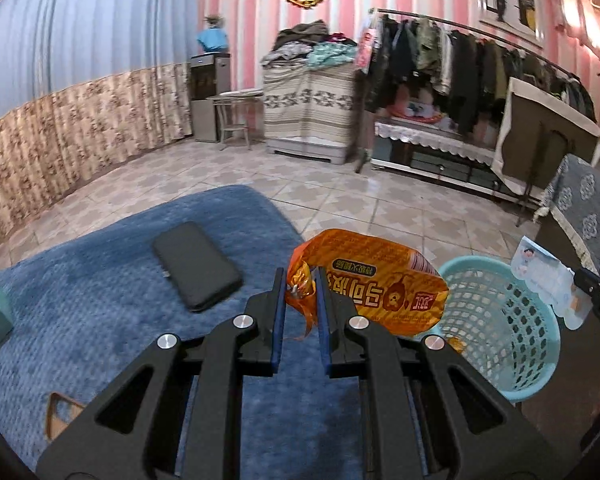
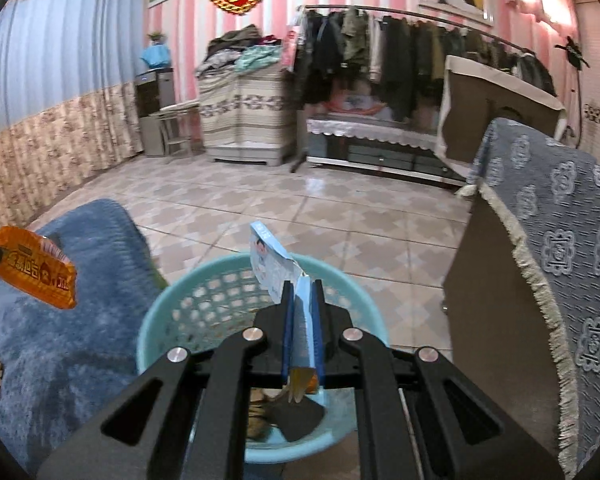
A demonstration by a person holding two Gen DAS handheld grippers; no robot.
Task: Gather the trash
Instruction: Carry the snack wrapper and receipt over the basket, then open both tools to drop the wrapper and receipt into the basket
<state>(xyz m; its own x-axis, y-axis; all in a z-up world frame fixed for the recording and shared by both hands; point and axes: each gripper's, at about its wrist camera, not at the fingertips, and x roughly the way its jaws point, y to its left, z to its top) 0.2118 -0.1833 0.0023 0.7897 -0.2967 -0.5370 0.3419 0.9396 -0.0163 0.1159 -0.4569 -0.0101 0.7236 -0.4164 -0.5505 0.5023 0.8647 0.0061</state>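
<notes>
Right gripper (jaws pinching a blue packet) over the part-filled basket

Black tongs, blue pads, silver screws

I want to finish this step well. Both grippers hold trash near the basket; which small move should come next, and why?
Probably open the right gripper: it is shut on the pale blue wrapper, which hangs directly over the teal basket, so it should fall in. The left gripper, shut on the orange bag, is beside the basket, not above it.
</notes>
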